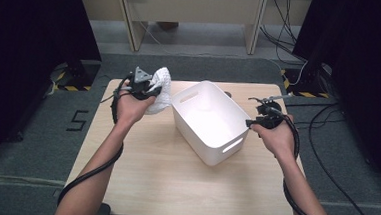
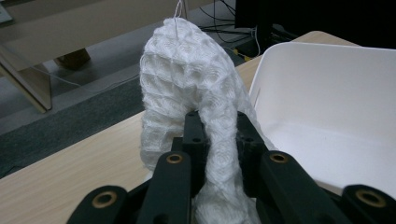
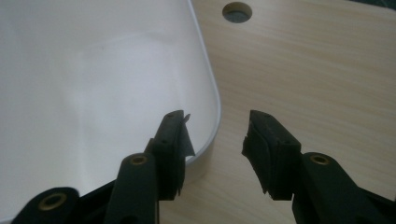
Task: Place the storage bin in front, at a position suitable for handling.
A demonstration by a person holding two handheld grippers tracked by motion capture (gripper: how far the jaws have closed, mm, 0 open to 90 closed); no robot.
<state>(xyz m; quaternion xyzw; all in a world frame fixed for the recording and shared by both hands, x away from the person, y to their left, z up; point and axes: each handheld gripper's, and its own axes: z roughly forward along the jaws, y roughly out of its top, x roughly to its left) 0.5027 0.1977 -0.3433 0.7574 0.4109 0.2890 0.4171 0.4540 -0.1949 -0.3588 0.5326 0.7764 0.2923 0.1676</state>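
Two fingers [image 2: 219, 140] clamp white cloth [image 2: 187, 79] beside bin [image 2: 327, 60].

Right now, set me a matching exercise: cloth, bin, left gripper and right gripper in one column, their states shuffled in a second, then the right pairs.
Things:
1. white waffle cloth
2. white plastic bin
3. left gripper
4. right gripper

States:
A. jaws apart over the bin's rim, nothing between them
B. empty, in the middle of the table
C. lifted off the table, hanging from black jaws
D. clamped shut on fabric

Pairs: 1-C, 2-B, 3-D, 4-A
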